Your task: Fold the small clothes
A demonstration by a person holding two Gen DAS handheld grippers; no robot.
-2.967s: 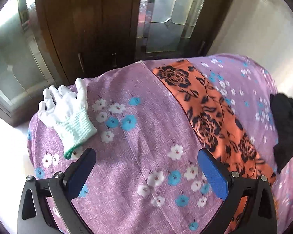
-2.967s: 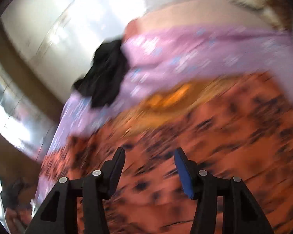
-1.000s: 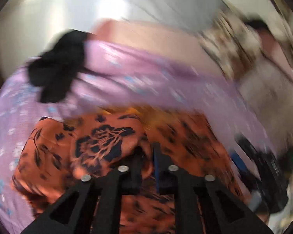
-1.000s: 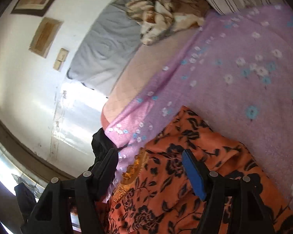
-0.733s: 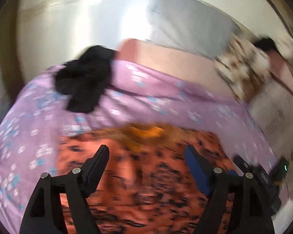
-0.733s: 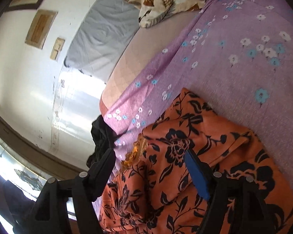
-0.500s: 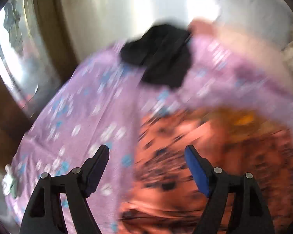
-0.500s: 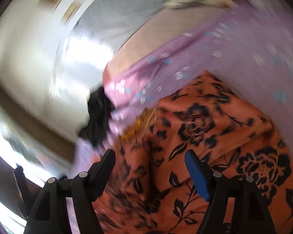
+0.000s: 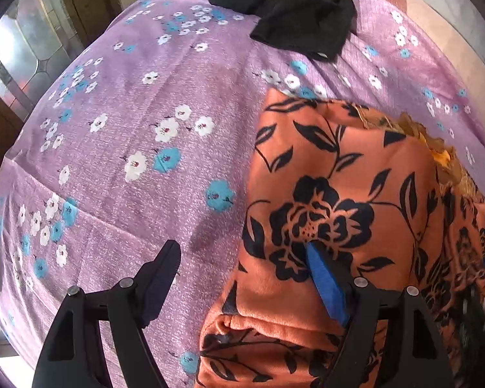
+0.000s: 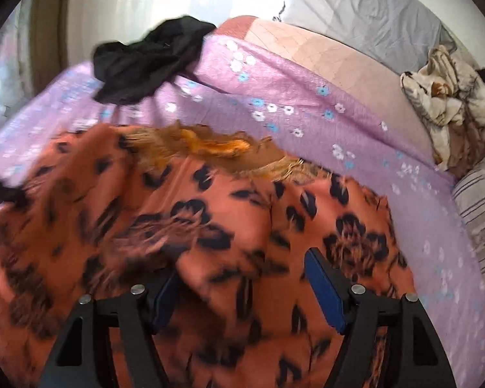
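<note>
Left wrist view puts the orange floral garment [image 9: 339, 194] right under the tool: it lies on the purple flowered bedsheet [image 9: 145, 113], already doubled over itself, with a rolled fold at its near edge and a frayed golden trim [image 9: 414, 132] along the far side. The left gripper [image 9: 242, 278] hangs over the garment's left border with its jaws spread wide and nothing clamped; one finger is above bare sheet, the blue-padded one above the cloth. That straddle looks to me like a line-up for pinching the edge.

From the right wrist, the right gripper [image 10: 239, 284] hovers low over the middle of the same garment [image 10: 210, 220]. Its jaws are closing a little, cloth bunched up between them, yet the pads do not seem to press on it. The picture is smeared there, so I would not swear to it.

A black garment [image 9: 294, 6] sits crumpled at the far edge of the sheet, well apart, presumably waiting its turn. A rumpled patterned blanket [image 10: 452, 97] lies by the pillows.
</note>
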